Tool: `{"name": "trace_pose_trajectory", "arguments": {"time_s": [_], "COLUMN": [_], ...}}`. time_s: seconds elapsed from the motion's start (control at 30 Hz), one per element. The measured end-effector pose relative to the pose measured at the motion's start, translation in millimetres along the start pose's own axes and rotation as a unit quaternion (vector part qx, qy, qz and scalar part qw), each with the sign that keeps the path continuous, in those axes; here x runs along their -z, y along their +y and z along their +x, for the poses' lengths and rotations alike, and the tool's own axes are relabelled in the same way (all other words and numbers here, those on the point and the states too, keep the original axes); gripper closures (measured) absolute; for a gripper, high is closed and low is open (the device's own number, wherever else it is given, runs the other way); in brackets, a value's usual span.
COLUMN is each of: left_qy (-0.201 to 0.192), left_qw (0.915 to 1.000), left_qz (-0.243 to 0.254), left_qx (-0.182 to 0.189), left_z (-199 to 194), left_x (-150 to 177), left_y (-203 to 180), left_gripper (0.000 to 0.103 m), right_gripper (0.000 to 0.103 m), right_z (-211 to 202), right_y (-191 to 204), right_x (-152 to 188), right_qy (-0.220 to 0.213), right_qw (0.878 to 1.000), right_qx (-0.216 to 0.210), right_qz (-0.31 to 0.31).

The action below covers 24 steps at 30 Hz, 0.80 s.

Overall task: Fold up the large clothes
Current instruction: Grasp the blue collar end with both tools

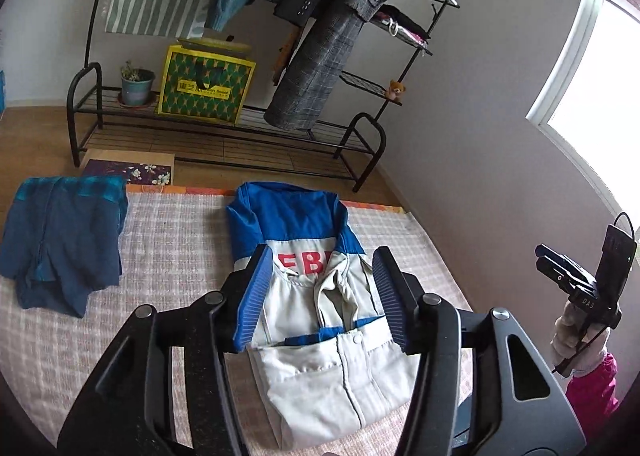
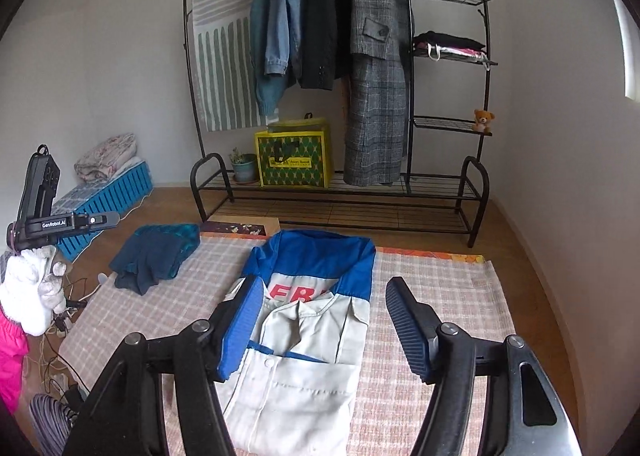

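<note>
Left gripper [image 1: 318, 296]: jaws apart, nothing between the blue pads, clear above the cloth. Right gripper [image 2: 324, 322]: jaws apart likewise, empty, touching nothing. Neither tool holds the garment.

The work jacket [image 2: 304, 340], beige with blue shoulders and red lettering, lies folded on the checked mat [image 2: 440, 296], hem turned up over the chest, sleeves tucked in. A dark blue garment [image 2: 154, 252] lies crumpled near the mat's far left corner, well apart from the jacket.

Judgement: this fold appears complete and released. To proceed well, keep both grippers clear so the stack is not dragged, then press down any lifted edge before turning to the blue garment.
</note>
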State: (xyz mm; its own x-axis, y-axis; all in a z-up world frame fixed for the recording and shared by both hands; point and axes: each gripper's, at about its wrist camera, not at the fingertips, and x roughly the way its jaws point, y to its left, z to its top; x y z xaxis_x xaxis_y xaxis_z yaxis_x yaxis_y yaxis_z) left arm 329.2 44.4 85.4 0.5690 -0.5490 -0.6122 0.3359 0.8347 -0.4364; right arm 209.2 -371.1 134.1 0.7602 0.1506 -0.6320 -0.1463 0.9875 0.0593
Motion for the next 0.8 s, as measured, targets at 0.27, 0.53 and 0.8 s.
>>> {"name": "trace_pose_trajectory", "arguments": {"time_s": [0.27,0.53,0.8], "left_qy": [0.064,0.116,0.156], "left_qw": [0.9977,0.9919,0.9845], "left_qz": [-0.003,-0.009,-0.025], "left_qx": [-0.023,-0.052,-0.076], "left_z": [154,298,389], "left_x": [-46,-64,-64], "left_y": [44,91,125], "left_gripper": [0.05,0.05,0.05], "right_gripper": [0.037,0.037,0.037], "right_z": [177,331,425], "right_y": [-58,-94,-115], "right_x": [-18,-21,-25], "right_qy": [0.07,0.125,0.138], "right_qw": [0.997,0.991,0.988], "right_qx": [-0.027,-0.025,-0.033], "right_qz": [0.026,0.037,0.063]}}
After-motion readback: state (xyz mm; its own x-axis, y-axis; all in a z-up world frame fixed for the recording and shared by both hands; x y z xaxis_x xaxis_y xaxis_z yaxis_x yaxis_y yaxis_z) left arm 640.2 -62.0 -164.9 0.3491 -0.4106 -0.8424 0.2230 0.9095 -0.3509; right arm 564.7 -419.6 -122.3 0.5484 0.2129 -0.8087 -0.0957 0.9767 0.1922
